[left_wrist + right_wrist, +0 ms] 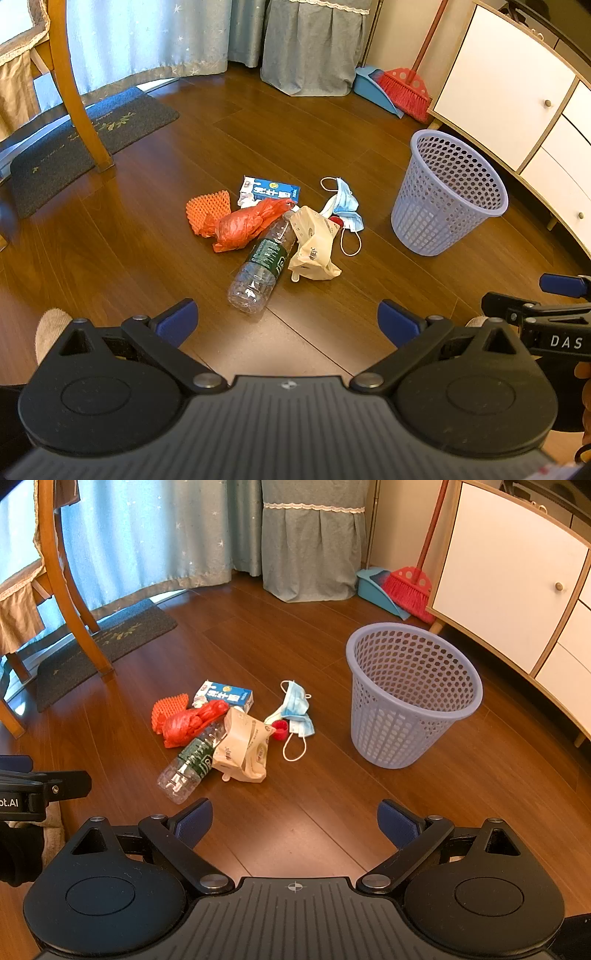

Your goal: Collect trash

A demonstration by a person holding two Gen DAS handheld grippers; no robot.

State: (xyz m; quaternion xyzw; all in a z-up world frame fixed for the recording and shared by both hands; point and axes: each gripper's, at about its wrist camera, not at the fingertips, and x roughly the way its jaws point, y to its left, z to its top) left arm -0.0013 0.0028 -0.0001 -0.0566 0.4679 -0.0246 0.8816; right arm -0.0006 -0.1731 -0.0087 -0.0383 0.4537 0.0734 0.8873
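On the wooden plank floor point(129, 236) a small heap of trash lies in the middle: an orange foam net point(207, 210), a crumpled red plastic bag point(243, 225), a blue-and-white carton point(271, 190) (its print too small to read), a clear ribbed bottle point(260, 264) with a green label, a beige wrapper point(314, 243) and blue face masks point(347, 206). Just right of it stands a lilac perforated basket point(448, 195), near the white cabinet point(506, 85). The left tongs point(288, 325) and right tongs point(295, 825) hang released above the floor, grasping nothing.
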